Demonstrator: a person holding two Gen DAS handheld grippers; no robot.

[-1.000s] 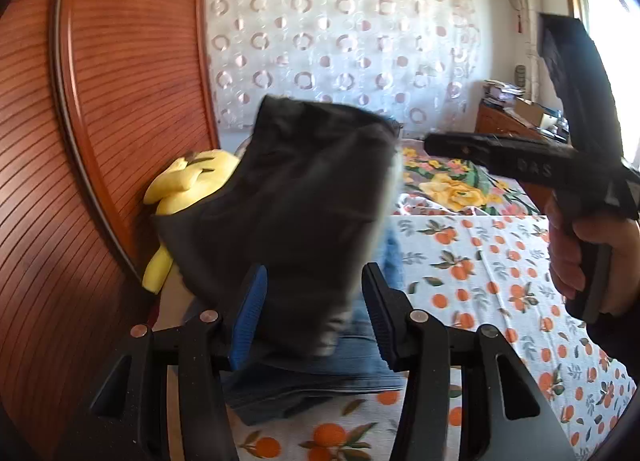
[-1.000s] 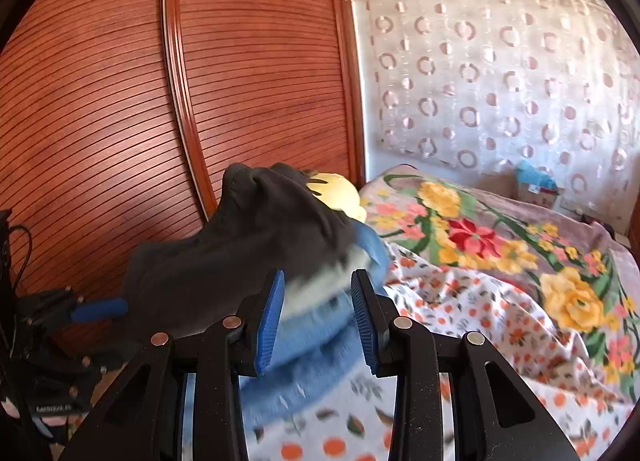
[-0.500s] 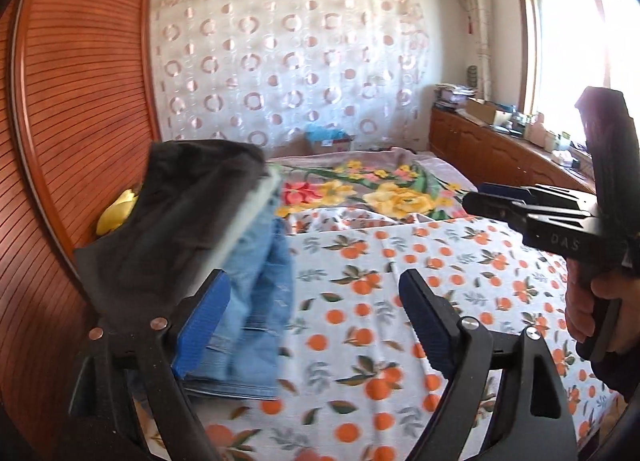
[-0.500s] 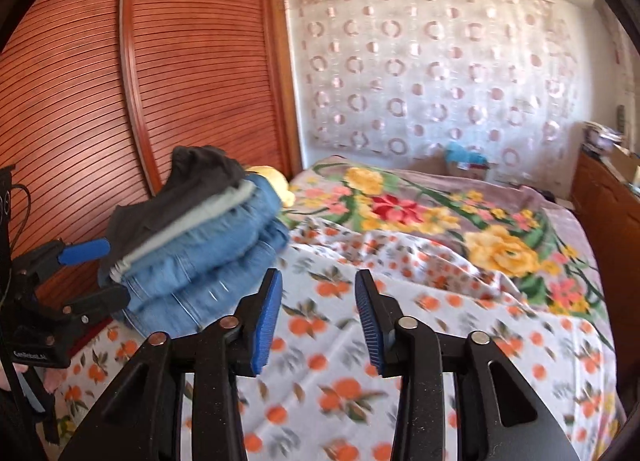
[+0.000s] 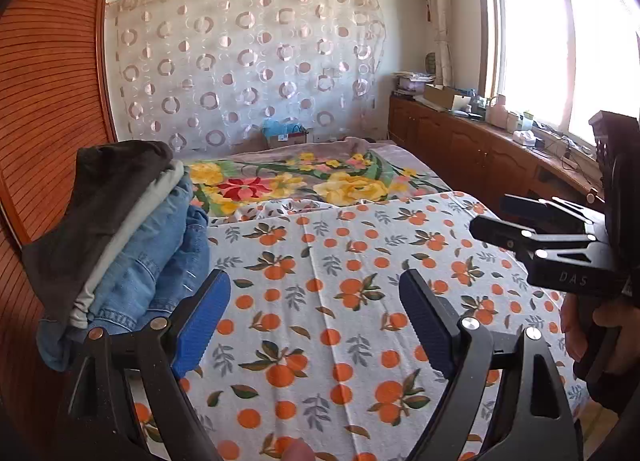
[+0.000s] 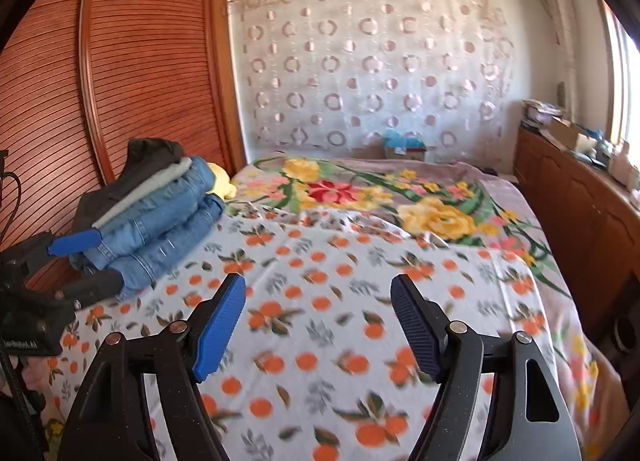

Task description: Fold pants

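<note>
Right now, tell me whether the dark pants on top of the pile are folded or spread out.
Folded. The dark pants lie as a compact layer atop the stacked jeans, not spread across the bedsheet.

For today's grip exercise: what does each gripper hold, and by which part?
Nothing. The left gripper stands open and the right gripper's jaws are opening, both over bare orange-patterned bedsheet.

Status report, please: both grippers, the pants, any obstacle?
Left gripper open, empty. Right gripper opening, nothing between its pads. Folded pants stack on bed, by wardrobe. No obstacle seen.
</note>
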